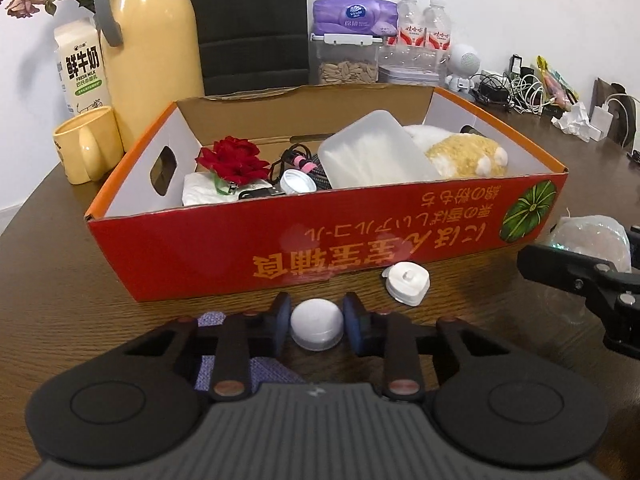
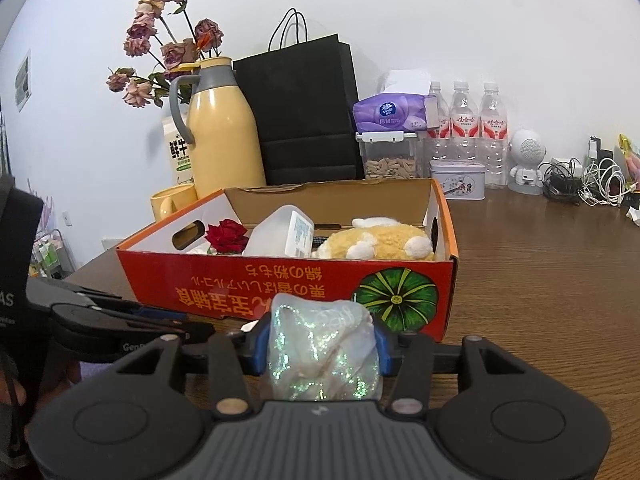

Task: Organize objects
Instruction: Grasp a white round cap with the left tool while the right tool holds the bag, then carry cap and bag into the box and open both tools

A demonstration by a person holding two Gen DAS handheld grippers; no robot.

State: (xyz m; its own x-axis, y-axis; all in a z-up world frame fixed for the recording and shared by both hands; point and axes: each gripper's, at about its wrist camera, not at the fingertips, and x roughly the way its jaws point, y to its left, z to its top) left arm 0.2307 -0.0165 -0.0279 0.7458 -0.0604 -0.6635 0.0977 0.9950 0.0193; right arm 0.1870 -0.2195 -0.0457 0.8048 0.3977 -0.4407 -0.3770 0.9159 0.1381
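A red cardboard box (image 1: 192, 252) (image 2: 192, 280) stands on the brown table and holds a red rose (image 1: 232, 160), a white plastic tray (image 1: 372, 152), a plush toy (image 1: 464, 156), cables and a bottle cap. Just in front of it my left gripper (image 1: 317, 314) is shut on a small white round lid (image 1: 316, 326), blue pads against both its sides. A second white lid (image 1: 406, 282) lies on the table to the right. My right gripper (image 2: 320, 340) is shut on a crumpled, glittery clear plastic bag (image 2: 324, 356) near the box's front right corner.
Behind the box stand a yellow thermos (image 1: 152, 40), a yellow mug (image 1: 86, 142), a milk carton (image 1: 82, 68), a black paper bag (image 2: 304, 112), a tissue pack (image 1: 354, 14) and water bottles (image 1: 424, 24). Cables and chargers (image 1: 516, 92) clutter the far right.
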